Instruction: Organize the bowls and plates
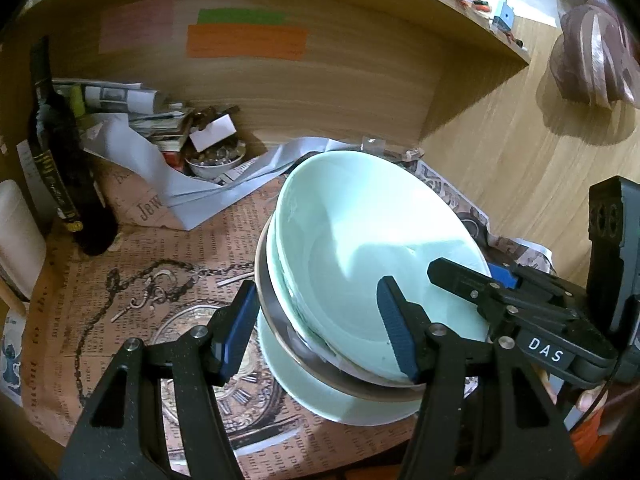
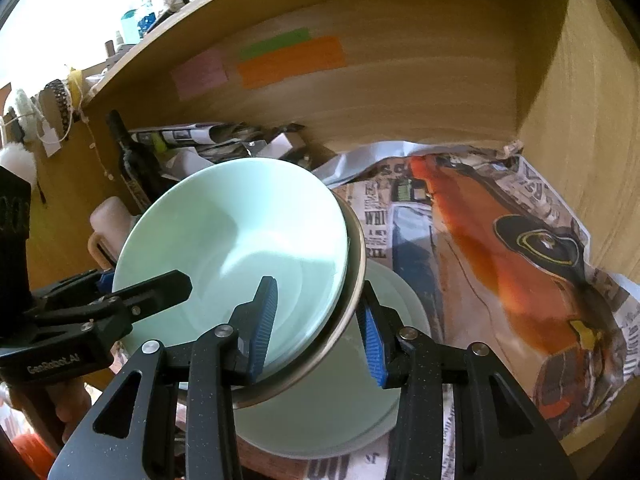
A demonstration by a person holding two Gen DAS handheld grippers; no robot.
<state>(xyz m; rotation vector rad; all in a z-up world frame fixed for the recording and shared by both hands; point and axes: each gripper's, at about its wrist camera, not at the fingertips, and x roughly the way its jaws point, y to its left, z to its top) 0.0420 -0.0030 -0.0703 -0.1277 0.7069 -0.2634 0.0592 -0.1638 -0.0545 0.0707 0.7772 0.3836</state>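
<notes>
My left gripper (image 1: 320, 332) and right gripper (image 2: 316, 328) are speckled black plastic, with silver screws and ribbed blue pads (image 2: 370, 344).

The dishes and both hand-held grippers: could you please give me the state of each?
Top green bowl: tilted, nested in the metal bowl.
Metal bowl: tilted, resting on the green plate.
Green plate: flat on the newspaper.
Left hand-held gripper: open, straddling the stack's rim.
Right hand-held gripper: open, straddling the opposite rim.
</notes>
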